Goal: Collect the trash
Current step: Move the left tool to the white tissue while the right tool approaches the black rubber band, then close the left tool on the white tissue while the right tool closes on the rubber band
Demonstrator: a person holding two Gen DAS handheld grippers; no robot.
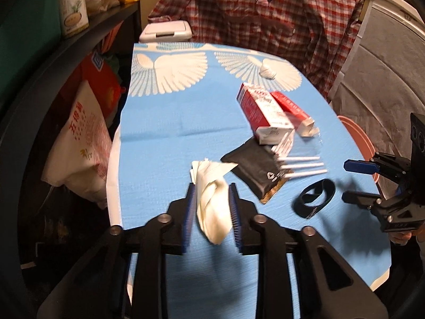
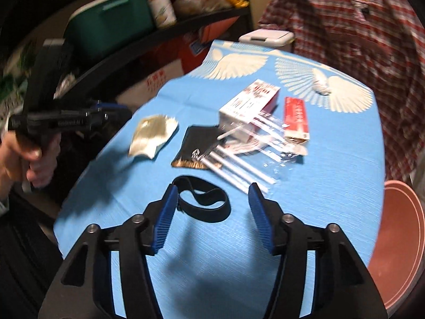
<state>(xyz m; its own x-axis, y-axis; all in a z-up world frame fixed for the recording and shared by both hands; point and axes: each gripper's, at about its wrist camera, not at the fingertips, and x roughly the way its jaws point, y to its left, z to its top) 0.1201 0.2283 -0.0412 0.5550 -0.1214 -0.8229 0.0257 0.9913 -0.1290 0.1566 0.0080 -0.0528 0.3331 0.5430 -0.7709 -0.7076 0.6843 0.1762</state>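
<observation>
A crumpled white tissue [image 1: 212,207] lies on the blue tablecloth [image 1: 164,122]. My left gripper [image 1: 212,187] hangs over it, and the tissue shows between the blue pads with a small gap on each side. The right wrist view shows the tissue [image 2: 152,135] flat on the cloth beside the left gripper [image 2: 124,111]. My right gripper [image 2: 212,187] is open over a black band loop [image 2: 204,204]. Beyond lie a black pouch [image 1: 255,170], white straws in clear wrap [image 1: 302,164], a red and white carton [image 1: 261,111], a red box [image 1: 290,109] and a white wad [image 1: 267,70].
A white lidded bin [image 1: 166,30] stands behind the table's far edge. A pink round basin [image 2: 398,239] sits low off the table's right side. Dark shelves with a rice bag [image 1: 79,146] are close on the left. A plaid shirt [image 1: 265,21] hangs at the back.
</observation>
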